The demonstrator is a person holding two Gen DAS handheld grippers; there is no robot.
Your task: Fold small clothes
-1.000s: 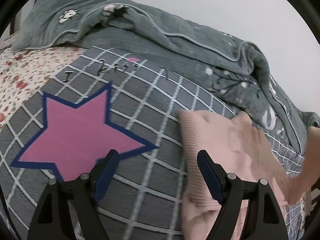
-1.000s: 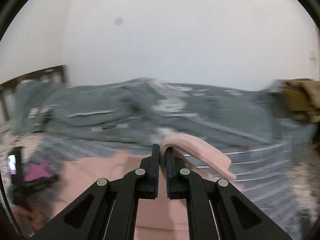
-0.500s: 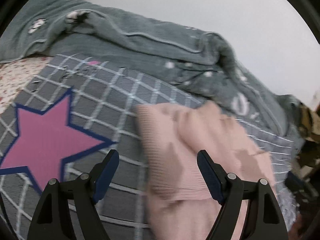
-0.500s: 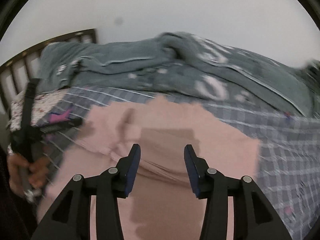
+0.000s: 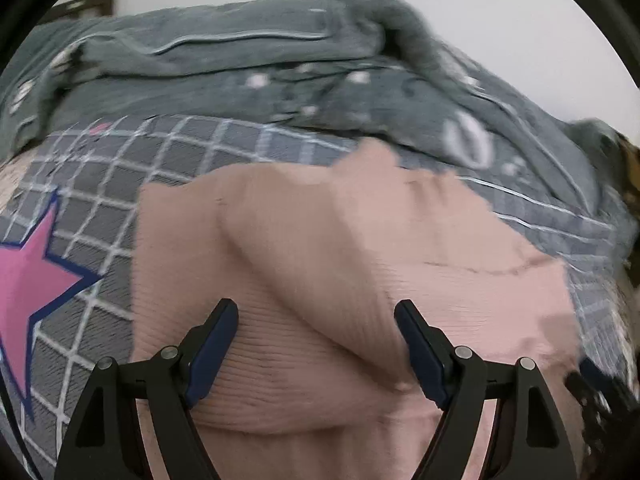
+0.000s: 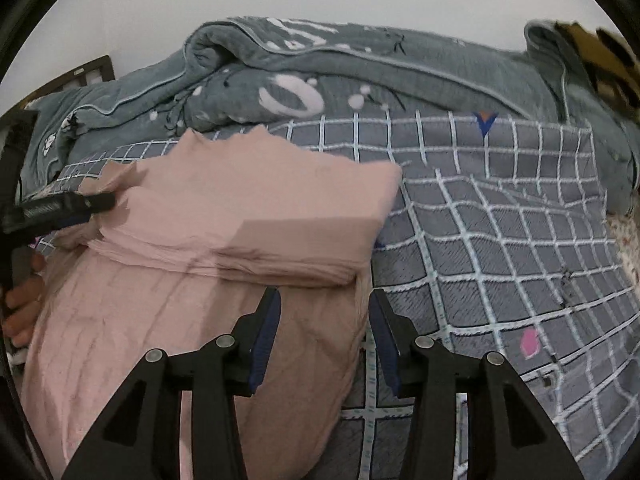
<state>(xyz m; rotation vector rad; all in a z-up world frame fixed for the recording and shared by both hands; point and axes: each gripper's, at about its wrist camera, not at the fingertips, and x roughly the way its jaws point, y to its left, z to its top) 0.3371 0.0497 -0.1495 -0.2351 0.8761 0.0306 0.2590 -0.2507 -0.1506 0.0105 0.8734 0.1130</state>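
A pink ribbed knit garment (image 5: 328,264) lies on the grey checked bedspread (image 5: 160,160), its upper part folded over the lower part. My left gripper (image 5: 316,332) is open, its jaws wide apart just above the garment's near left part, holding nothing. In the right wrist view the garment (image 6: 224,248) shows with a folded layer across its top. My right gripper (image 6: 324,328) is open over the garment's right edge, holding nothing. The left gripper's fingers (image 6: 64,206) show at the garment's far left edge.
A crumpled grey-green quilt (image 6: 360,64) lies along the back of the bed against the white wall. A pink star (image 5: 28,280) is printed on the bedspread left of the garment. A dark wooden headboard (image 6: 80,76) is at far left. Brown fabric (image 6: 600,52) sits at far right.
My right gripper was shut on a pink fold one second ago; it let go, opened and drew back to the garment's right edge. My left gripper moved right, over the garment.
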